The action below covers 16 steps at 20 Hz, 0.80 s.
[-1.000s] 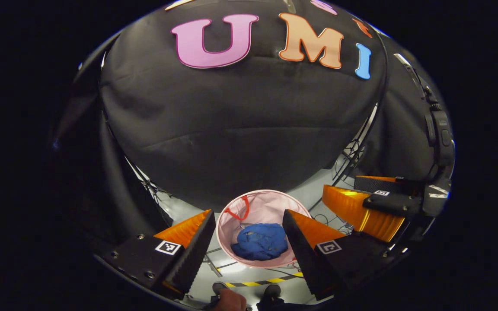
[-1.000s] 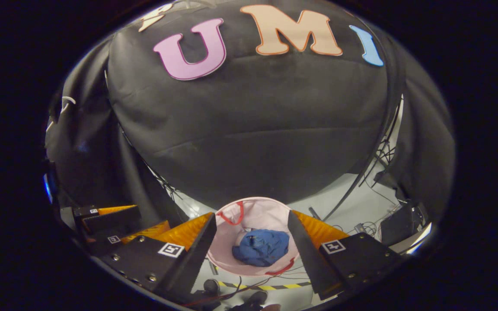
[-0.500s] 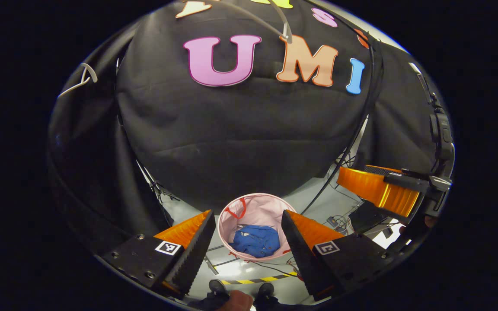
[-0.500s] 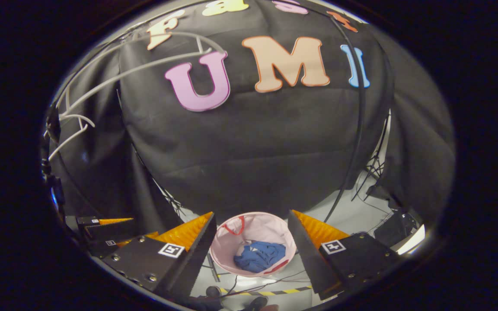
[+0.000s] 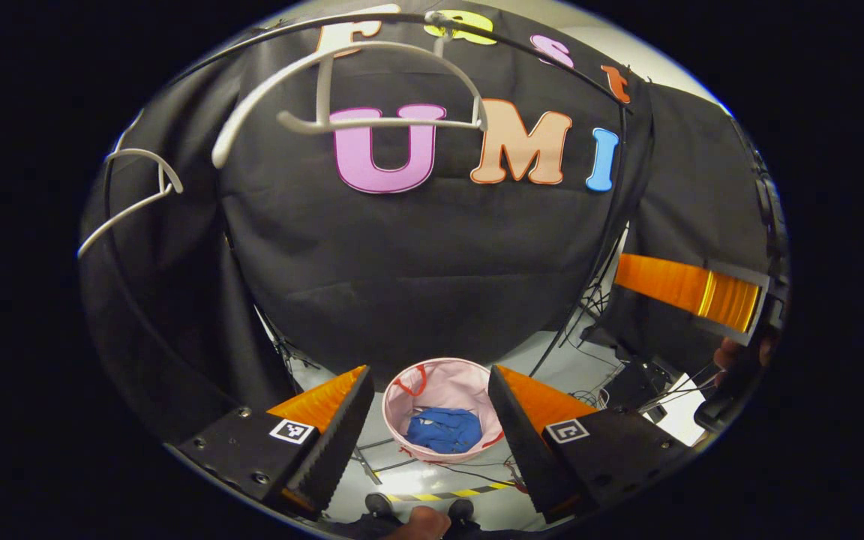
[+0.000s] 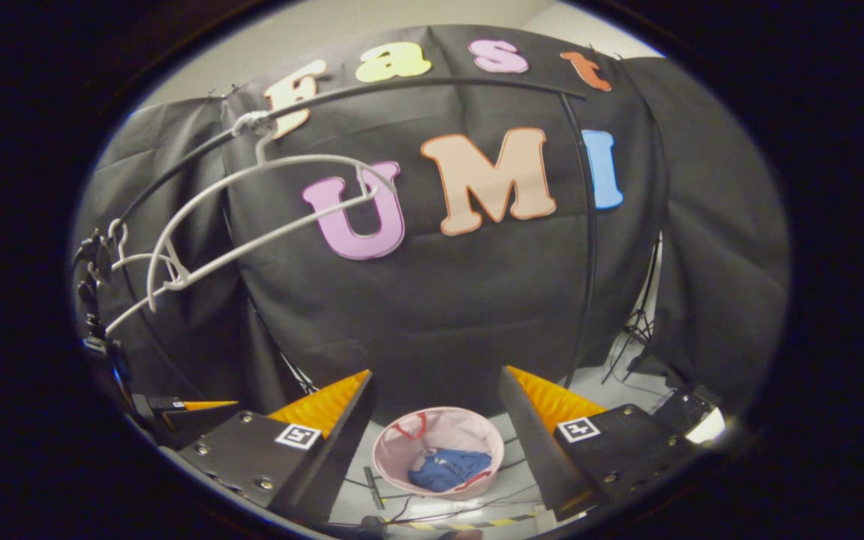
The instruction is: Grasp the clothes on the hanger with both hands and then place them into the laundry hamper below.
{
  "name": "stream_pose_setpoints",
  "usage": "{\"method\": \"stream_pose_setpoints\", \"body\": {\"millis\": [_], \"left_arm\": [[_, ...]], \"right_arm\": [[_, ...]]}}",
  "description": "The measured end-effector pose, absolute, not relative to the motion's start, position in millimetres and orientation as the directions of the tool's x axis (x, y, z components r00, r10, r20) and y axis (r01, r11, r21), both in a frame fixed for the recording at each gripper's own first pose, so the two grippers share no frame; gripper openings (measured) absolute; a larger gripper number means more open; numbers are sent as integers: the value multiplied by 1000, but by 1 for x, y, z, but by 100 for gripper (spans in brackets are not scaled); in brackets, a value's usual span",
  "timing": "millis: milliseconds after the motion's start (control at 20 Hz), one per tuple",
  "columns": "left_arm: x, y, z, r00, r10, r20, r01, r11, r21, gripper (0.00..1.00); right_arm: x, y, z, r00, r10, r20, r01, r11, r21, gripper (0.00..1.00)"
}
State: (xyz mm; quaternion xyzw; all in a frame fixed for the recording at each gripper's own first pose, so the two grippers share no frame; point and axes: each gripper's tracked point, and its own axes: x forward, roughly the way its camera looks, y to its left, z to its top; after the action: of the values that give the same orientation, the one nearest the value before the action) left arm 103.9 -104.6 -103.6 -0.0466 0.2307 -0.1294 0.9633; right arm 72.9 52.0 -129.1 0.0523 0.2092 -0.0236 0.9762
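A blue garment [image 5: 443, 429] [image 6: 449, 469] lies crumpled inside the round pink laundry hamper [image 5: 439, 373] [image 6: 394, 457] on the floor. My left gripper [image 5: 432, 427] hangs open well above the hamper, holding nothing. My right gripper [image 6: 436, 442] is open and bare too, high over the hamper. In the left gripper view the right gripper [image 5: 691, 289] shows at the right with a hand behind it. Bare white hangers [image 5: 342, 112] [image 6: 267, 202] hang from the black rail [image 5: 522, 41] [image 6: 432, 82] above.
A second bare white hanger [image 5: 132, 195] [image 6: 132, 270] hangs further left on the rail. Cables and a black box [image 5: 631, 382] [image 6: 676, 409] lie on the floor at the right. Yellow-black tape [image 5: 447, 493] marks the floor near a person's shoes [image 5: 379, 504].
Both grippers have risen and tilted up: the hamper with the blue garment looks smaller and lower, and the rail and bare hangers have come into view. Both stay open.
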Motion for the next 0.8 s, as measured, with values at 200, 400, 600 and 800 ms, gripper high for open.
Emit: {"method": "stream_pose_setpoints", "body": {"millis": [200,400,600,800], "left_arm": [[99,-107,-58,892,-282,-353,253,959,-129,95],[96,-110,-3,936,-265,-232,249,964,-97,93],[84,-109,66,968,-242,-68,232,964,-133,95],[77,-99,114,982,-157,105,162,986,-42,93]], "right_arm": [[63,47,-80,948,-48,-313,70,996,58,100],[57,38,-47,969,-38,-243,60,995,84,98],[49,33,-29,987,-3,-161,9,999,35,98],[40,36,-14,994,39,-103,-37,999,13,99]]}}
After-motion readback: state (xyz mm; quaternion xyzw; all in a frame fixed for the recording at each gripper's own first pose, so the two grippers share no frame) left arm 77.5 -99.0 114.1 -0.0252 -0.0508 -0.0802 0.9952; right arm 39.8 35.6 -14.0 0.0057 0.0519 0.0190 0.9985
